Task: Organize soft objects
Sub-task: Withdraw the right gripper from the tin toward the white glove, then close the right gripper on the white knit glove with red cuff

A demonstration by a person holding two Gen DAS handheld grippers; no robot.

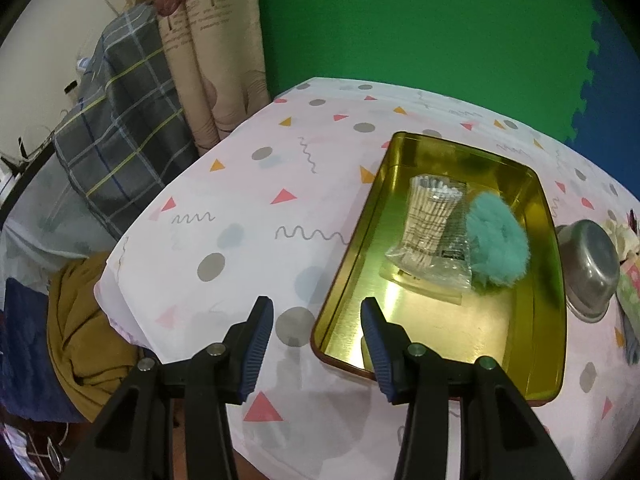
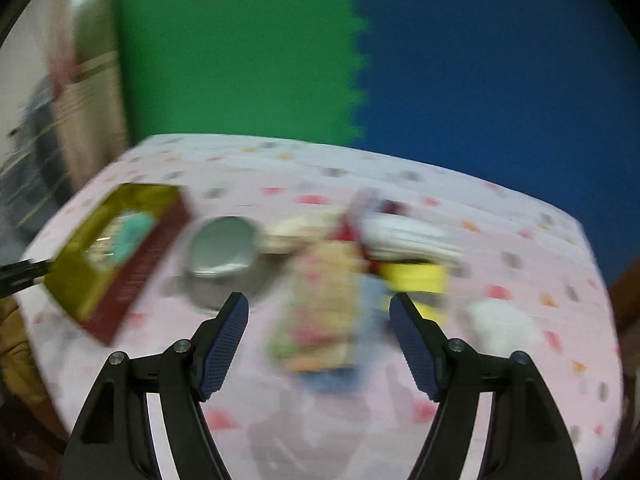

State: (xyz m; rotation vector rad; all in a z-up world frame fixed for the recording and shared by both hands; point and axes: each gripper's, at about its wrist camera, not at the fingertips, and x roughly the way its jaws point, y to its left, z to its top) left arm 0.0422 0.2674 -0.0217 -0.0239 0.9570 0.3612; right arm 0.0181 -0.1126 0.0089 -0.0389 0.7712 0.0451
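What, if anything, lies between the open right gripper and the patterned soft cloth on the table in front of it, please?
Nothing visible does. The right gripper is open, and the patterned cloth lies directly ahead between its fingers, though the view is blurred. The steel bowl sits off to the left, and the gold tin farther left.
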